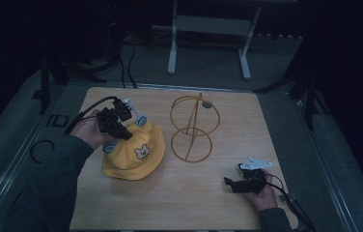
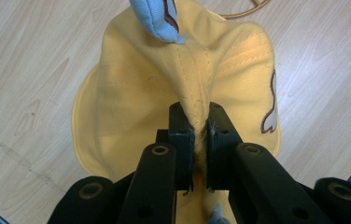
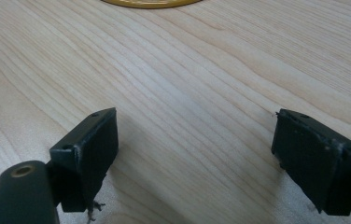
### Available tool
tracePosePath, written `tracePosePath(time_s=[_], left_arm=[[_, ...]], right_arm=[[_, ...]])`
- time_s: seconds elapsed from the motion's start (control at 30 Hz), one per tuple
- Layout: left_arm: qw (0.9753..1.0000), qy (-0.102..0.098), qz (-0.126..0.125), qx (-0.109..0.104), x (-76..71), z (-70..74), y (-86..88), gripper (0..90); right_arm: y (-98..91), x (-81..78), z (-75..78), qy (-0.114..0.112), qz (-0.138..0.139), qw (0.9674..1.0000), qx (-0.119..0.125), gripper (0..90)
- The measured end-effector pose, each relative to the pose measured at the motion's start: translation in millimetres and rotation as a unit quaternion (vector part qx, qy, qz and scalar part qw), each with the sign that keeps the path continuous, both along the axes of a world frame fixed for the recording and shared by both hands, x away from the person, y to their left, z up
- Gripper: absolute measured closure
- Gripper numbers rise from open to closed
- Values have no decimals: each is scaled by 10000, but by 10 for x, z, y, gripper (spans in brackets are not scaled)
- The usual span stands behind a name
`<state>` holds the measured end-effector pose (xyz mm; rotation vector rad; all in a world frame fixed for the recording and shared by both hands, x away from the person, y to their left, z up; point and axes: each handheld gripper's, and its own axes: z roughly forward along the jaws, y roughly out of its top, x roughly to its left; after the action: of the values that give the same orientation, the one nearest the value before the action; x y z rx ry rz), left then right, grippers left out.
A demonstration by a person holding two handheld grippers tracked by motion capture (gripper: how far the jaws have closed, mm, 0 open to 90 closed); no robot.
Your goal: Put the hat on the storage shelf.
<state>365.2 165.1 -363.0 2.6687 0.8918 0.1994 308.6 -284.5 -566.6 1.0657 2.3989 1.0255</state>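
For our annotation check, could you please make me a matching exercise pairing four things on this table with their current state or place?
Things:
1. left gripper
2. right gripper
3. yellow hat
4. gold wire stand

States:
A. jaws wide apart above bare wood
B. stands free at the table's middle
C. shut on a fold of fabric
D. pinched at its crown, brim on the table

Pairs: 1-C, 2-A, 3-D, 4-B

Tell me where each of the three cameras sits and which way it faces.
High view: above the person's side, looking forward and down on the table; forearms and both grippers show.
Left gripper view: rides the left gripper, looking down its jaws, shut on the yellow hat.
Right gripper view: rides the right gripper, open over bare wood.
Shared: hat, gold wire stand.
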Motion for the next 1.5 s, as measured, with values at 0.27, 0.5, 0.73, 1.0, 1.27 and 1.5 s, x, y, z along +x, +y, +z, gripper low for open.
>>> tracePosePath(time_s=[0.27,0.5,0.73,1.0,1.27,1.5], left_arm=[[9998,36,-117,-157,46,81,45,833],[9996,44,-204,-196,87,173,51,833],[9997,5,-175,-183,117,258,56,833],[9997,32,-207,-157,152,343,66,833],[9996,45,-252,-140,183,416,69,832],[9992,123,-332,-194,214,462,80,831]], right_arm=[[0,0,0,-1,0,10000,2,144],[0,0,0,-1,1,10000,2,145],[0,0,0,0,0,10000,0,144],[0,0,0,1,1,10000,-2,144],[0,0,0,1,0,10000,-2,144],[0,0,0,1,-1,10000,-2,144]])
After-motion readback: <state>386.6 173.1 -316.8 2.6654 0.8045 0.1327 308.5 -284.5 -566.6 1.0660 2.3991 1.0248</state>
